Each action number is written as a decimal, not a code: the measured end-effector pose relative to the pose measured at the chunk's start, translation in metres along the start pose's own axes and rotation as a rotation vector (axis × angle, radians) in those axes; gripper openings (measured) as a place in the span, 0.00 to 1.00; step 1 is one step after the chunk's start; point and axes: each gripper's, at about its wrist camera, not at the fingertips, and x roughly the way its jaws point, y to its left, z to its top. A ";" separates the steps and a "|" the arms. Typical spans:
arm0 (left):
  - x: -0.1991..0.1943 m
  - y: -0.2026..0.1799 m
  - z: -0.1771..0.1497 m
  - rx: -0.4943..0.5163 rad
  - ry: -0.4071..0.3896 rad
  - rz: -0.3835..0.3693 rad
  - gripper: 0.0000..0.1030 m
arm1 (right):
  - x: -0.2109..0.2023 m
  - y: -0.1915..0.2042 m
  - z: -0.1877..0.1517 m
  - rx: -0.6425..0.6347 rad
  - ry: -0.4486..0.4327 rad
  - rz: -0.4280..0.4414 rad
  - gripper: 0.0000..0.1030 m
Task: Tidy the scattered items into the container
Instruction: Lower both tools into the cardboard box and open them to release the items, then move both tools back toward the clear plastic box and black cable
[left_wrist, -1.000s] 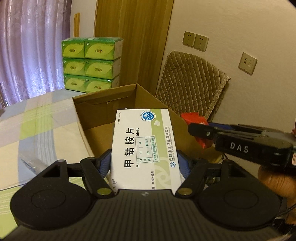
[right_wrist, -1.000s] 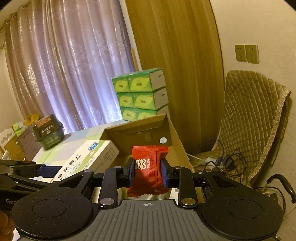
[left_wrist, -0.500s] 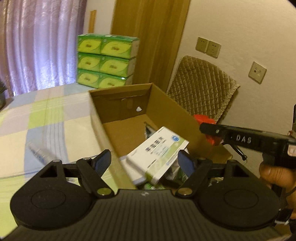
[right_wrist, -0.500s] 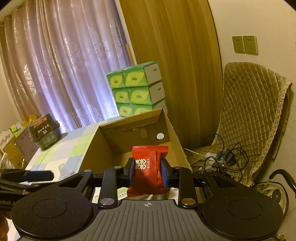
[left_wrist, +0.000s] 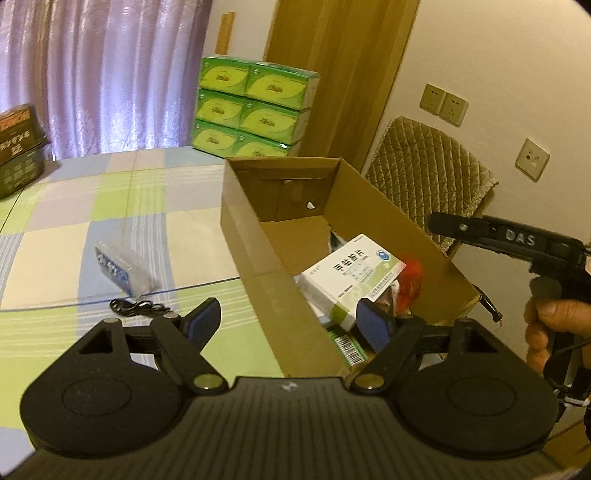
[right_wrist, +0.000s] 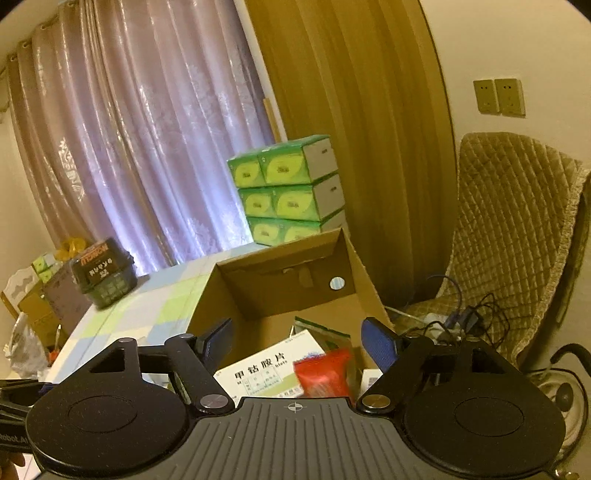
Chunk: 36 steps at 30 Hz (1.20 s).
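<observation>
Inside the cardboard box (left_wrist: 280, 258), both tools gape empty.

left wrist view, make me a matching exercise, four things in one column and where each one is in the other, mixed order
Things:
1. white medicine box
2. black cable
3. green tissue packs
4. quilted chair cover

Places:
A. on the table, just ahead of the left tool
B. stacked by the curtain
C. inside the cardboard box
D. beyond the box, against the wall

Pairs: 1-C, 2-A, 3-B, 4-D
</observation>
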 end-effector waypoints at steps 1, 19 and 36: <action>-0.003 0.003 -0.003 -0.009 -0.001 0.004 0.75 | -0.003 0.000 -0.002 0.003 0.002 -0.003 0.79; -0.060 0.080 -0.063 -0.138 0.026 0.148 0.79 | -0.047 0.074 -0.060 -0.088 0.055 0.063 0.79; -0.064 0.147 -0.057 0.168 0.076 0.194 0.81 | 0.035 0.197 -0.058 -0.517 0.255 0.276 0.79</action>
